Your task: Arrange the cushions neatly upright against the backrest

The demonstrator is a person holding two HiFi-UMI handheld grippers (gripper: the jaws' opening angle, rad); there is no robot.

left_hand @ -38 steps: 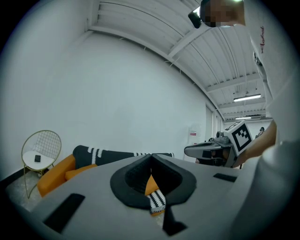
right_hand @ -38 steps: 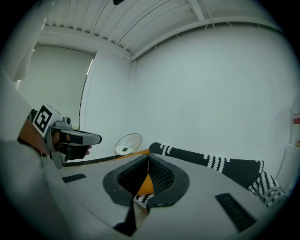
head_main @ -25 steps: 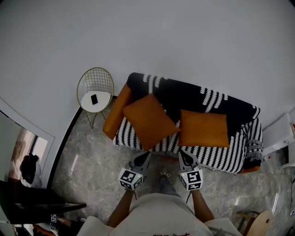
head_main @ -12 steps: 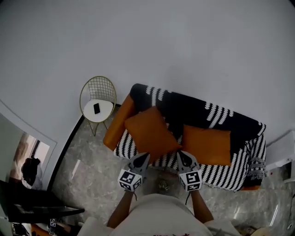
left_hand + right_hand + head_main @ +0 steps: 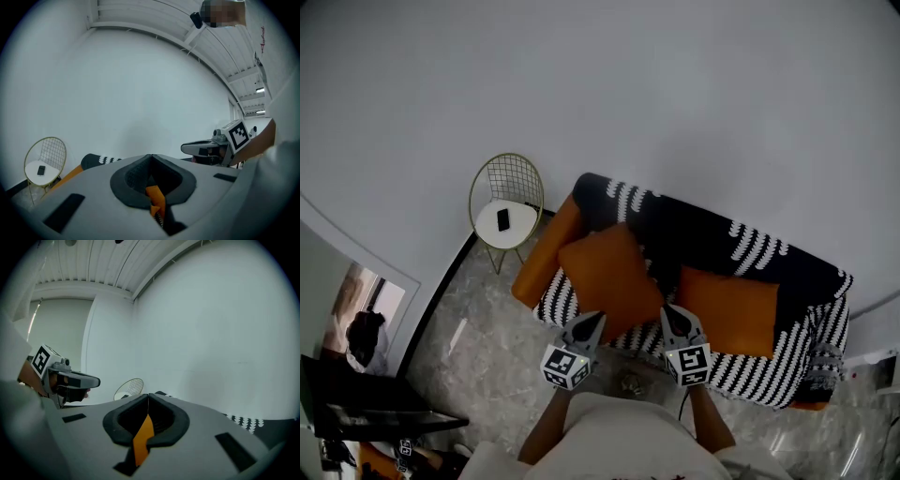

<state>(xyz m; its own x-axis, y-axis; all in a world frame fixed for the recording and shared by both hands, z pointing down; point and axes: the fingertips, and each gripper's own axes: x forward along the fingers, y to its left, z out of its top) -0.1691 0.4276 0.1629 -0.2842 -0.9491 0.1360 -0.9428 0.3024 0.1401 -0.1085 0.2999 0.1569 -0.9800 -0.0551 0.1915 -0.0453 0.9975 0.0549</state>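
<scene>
Your left gripper (image 5: 592,321) and right gripper (image 5: 668,312) both have their jaws pressed together on nothing, with the tips at the sofa's (image 5: 540,260) front edge. The left cushion (image 5: 607,277) lies face-up at the seat's left end, turned diamond-wise with one corner toward the backrest (image 5: 675,220). The right cushion (image 5: 729,311) lies right of the middle, its long axis along the sofa. A striped throw (image 5: 769,253) covers the seat.

The room has a grey marble floor (image 5: 478,347) and a white wall (image 5: 675,94). A wire chair (image 5: 506,192) with a phone (image 5: 503,219) on it stands beside the sofa's left arm.

Only the gripper views show the slatted ceiling (image 5: 93,263). There the cushions are just orange slivers behind the jaws.
</scene>
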